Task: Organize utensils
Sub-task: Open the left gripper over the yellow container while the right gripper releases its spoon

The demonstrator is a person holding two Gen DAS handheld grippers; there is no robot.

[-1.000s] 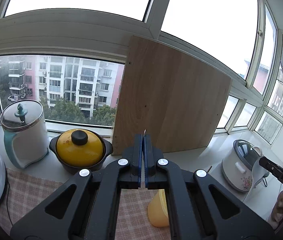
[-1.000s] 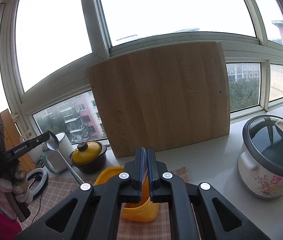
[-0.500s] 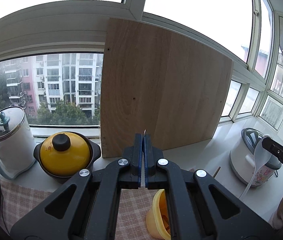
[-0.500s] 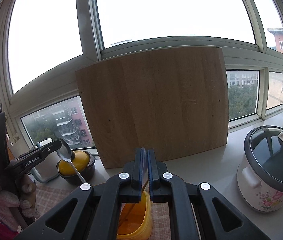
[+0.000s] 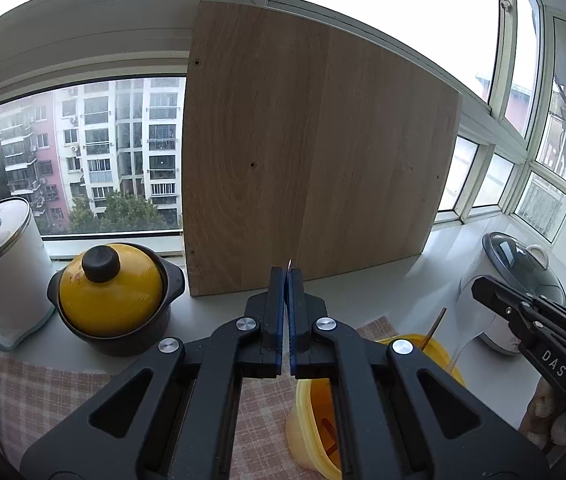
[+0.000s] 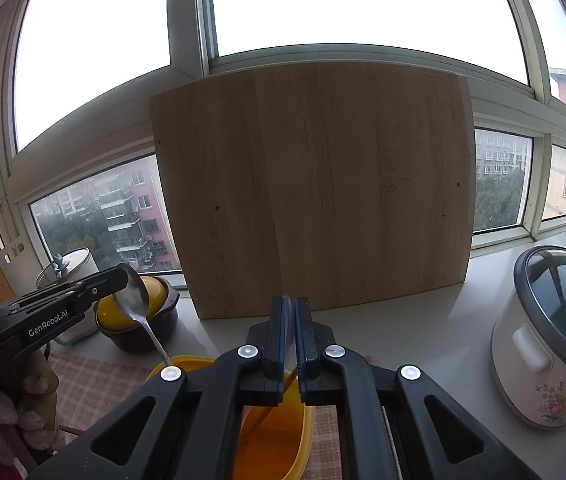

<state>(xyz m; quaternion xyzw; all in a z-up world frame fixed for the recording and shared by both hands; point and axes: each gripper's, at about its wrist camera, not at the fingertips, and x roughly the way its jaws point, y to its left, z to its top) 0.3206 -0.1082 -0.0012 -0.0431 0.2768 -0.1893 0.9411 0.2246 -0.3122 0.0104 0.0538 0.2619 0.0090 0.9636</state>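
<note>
metal spoon (image 6: 135,300), clamped by bowl in left gripper (image 6: 121,276); white spoon (image 5: 471,320) pinched in right gripper (image 5: 479,284); both over yellow container (image 6: 271,436) on table: lower handles-first, release inside rim.

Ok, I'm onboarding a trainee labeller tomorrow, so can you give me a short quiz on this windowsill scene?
1. True or false: the left gripper is shut on the bowl end of a metal spoon.
2. The right gripper holds a white spoon. Where does its handle reach down to?
A. the yellow container
B. the lidded yellow pot
C. the rice cooker
3. Fill in: the wooden board stands leaning against the ___.

Key: 1 true; 2 A; 3 window.
</note>
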